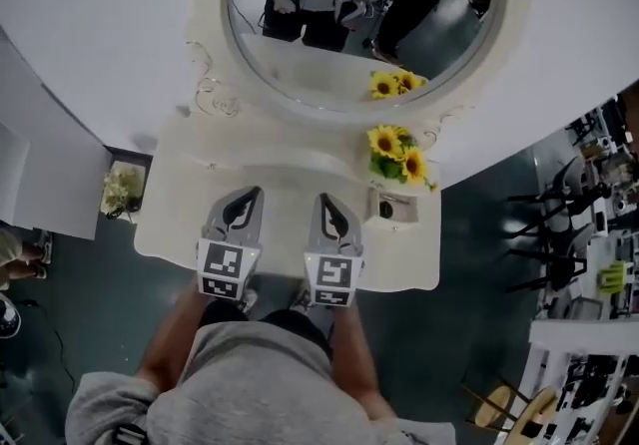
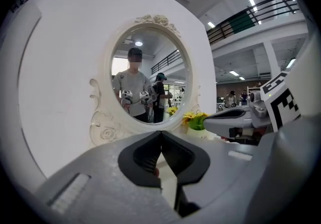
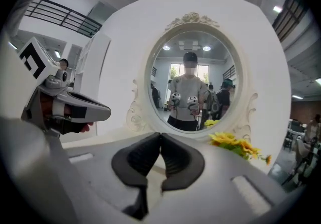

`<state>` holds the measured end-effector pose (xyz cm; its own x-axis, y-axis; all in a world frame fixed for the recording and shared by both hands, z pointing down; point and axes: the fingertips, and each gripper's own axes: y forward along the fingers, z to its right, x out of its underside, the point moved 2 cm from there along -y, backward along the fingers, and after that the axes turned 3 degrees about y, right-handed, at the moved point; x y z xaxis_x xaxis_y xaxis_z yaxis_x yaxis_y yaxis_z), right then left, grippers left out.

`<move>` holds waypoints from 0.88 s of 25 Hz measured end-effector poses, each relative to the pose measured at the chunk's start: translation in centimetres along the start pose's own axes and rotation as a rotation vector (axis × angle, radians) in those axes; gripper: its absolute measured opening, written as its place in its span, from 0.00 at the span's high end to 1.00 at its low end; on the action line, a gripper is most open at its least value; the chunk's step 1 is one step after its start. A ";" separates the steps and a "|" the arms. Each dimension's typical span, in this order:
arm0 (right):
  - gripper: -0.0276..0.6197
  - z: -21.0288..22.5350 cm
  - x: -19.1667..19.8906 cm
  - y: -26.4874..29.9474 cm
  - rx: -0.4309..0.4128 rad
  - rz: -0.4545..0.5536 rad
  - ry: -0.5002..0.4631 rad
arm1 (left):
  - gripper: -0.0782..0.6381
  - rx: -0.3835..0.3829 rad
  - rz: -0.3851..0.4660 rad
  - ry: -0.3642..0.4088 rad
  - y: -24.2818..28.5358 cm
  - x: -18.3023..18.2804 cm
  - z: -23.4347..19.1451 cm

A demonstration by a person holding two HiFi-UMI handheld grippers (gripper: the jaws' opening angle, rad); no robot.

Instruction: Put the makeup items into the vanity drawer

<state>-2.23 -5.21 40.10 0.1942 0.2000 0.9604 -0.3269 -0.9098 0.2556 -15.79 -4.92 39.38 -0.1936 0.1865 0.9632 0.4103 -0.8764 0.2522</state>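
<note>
I have both tools level over the front of the vanity top, side by side and pointing at the mirror. The left gripper has its jaws together with nothing between them, and the right gripper is likewise closed and empty. I judge this the very start: nothing is picked up and no drawer is open.

The only candidate for the makeup items is a small white box at three o'clock from the right gripper, just below the sunflowers; something dark sits in it, possibly a cosmetic, but it is too small to tell. The rest of the top looks bare.

The next move calls for finding and opening the drawer, so one pair of jaws must part and take its pull. That drawer is hidden (I assume it sits under the front edge at six o'clock, behind the grippers and my forearms). Neither gripper view shows it either; both look over the tabletop at the mirror.
</note>
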 end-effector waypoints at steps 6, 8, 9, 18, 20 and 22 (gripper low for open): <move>0.95 -4.8 0.3 3.4 -0.161 -0.025 -0.030 | 0.88 -0.135 -0.049 -0.058 -2.2 2.6 -3.9; 0.95 -6.2 0.8 4.3 -0.206 -0.039 -0.040 | 0.88 -0.171 -0.068 -0.080 -2.9 3.7 -4.9; 0.95 -6.8 1.1 4.8 -0.226 -0.047 -0.044 | 0.88 -0.187 -0.079 -0.090 -3.2 4.3 -5.4; 0.95 -10.9 5.6 7.7 -0.359 -0.155 -0.058 | 0.88 -0.275 -0.169 -0.160 -4.3 9.7 -7.8; 0.95 -11.6 6.8 8.3 -0.382 -0.179 -0.059 | 0.88 -0.286 -0.185 -0.173 -4.1 10.9 -8.1; 0.95 -12.3 8.2 8.6 -0.408 -0.207 -0.059 | 0.88 -0.296 -0.207 -0.191 -4.1 12.1 -8.2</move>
<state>-14.84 -6.96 51.58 0.3428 0.3306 0.8793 -0.6106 -0.6329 0.4760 -27.14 -2.67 49.26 -0.0647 0.4275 0.9017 0.1004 -0.8962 0.4321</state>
